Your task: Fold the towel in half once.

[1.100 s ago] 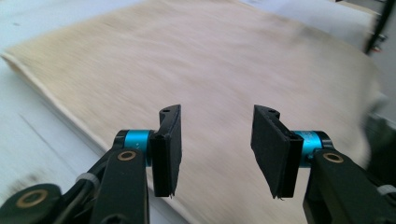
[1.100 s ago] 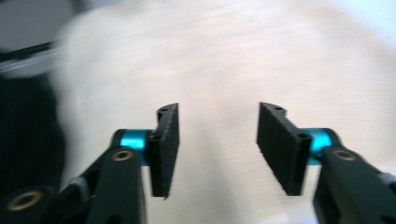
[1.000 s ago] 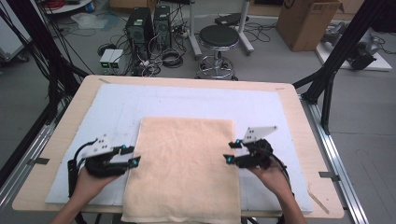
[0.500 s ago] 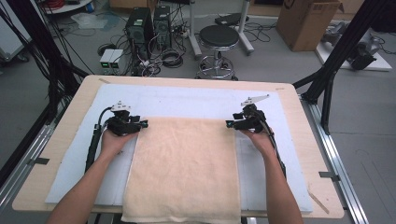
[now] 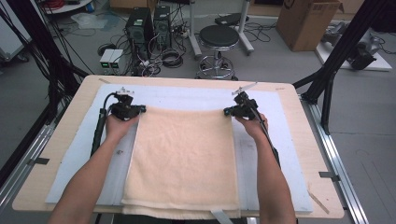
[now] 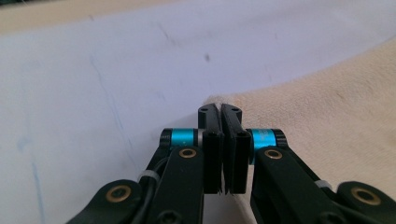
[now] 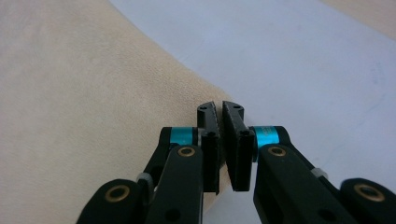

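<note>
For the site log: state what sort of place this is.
Most likely a lab or workshop set up for recording. Computer towers amid tangled cables on the floor, a black frame around the wooden table, a stool and a cardboard box suggest it.

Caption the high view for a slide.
Left gripper and right gripper shut on the far corners of a beige towel spread on the table.

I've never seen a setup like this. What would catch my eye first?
Probably the big cream towel spread over the pale blue mat in the middle of the wooden table. Next, the person's two hand-held tools: the left gripper and the right gripper each sit at a far corner of the towel, their black jaws having just closed there.
</note>
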The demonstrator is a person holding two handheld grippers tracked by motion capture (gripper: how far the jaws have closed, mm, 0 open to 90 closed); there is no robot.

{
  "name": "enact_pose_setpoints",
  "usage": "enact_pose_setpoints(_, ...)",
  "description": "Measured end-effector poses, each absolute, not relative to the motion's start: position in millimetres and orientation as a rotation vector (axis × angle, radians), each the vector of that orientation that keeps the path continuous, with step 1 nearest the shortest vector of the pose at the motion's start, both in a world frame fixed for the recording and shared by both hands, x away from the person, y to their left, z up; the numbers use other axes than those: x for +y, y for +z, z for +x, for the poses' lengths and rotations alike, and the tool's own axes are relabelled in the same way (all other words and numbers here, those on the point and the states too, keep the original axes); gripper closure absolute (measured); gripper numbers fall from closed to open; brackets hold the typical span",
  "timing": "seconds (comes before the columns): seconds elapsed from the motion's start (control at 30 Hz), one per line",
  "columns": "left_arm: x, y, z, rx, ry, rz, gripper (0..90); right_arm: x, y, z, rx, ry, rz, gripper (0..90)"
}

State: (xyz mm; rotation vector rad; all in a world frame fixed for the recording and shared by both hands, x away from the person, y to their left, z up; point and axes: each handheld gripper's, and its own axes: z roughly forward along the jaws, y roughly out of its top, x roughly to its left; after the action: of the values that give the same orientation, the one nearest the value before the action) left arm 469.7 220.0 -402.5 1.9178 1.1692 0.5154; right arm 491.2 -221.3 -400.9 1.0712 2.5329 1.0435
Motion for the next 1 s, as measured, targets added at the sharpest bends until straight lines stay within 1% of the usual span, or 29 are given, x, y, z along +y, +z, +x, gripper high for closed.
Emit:
enact_pose_setpoints(0.1,214,-385,483,1.158,0.578,1.898,86.9,-222,-390,500,2.46,1.03,1.104,85.9)
enact_pose_setpoints(0.13,211,-382,486,1.159,0.591,1.889,86.0,-222,-388,503,2.437,1.014,1.113,84.5)
enact_pose_setpoints(0.17,207,-380,488,1.161,0.61,1.876,80.9,-222,-387,505,2.391,1.007,1.118,79.9)
enact_pose_setpoints(0.2,206,-379,489,1.157,0.598,1.863,73.7,-223,-388,505,2.354,1.006,1.119,75.5)
enact_pose_setpoints(0.23,205,-380,489,1.147,0.582,1.858,70.4,-224,-391,506,2.354,0.986,1.152,70.0)
enact_pose_setpoints(0.3,207,-382,487,1.123,0.569,1.908,68.9,-228,-395,506,2.389,0.985,1.176,65.3)
enact_pose_setpoints(0.33,210,-383,484,1.122,0.566,1.904,68.2,-230,-397,505,2.424,0.994,1.173,62.9)
enact_pose_setpoints(0.47,224,-390,468,1.109,0.523,1.871,66.5,-233,-400,489,2.452,1.006,1.13,59.6)
enact_pose_setpoints(0.6,233,-394,439,1.043,0.471,1.847,63.2,-230,-396,463,2.497,1.06,1.029,55.9)
enact_pose_setpoints(0.7,233,-395,416,0.976,0.454,1.872,60.0,-230,-394,441,2.526,1.129,0.971,52.5)
enact_pose_setpoints(0.77,234,-396,395,0.914,0.437,1.87,59.0,-229,-393,422,2.539,1.178,0.931,51.5)
enact_pose_setpoints(0.83,233,-397,378,0.876,0.427,1.871,56.9,-227,-392,402,2.588,1.208,0.879,48.6)
enact_pose_setpoints(0.93,231,-400,348,0.8,0.414,1.917,54.9,-226,-392,369,2.63,1.242,0.789,46.9)
enact_pose_setpoints(1.0,231,-403,330,0.77,0.396,1.93,54.5,-226,-390,350,2.661,1.261,0.744,47.5)
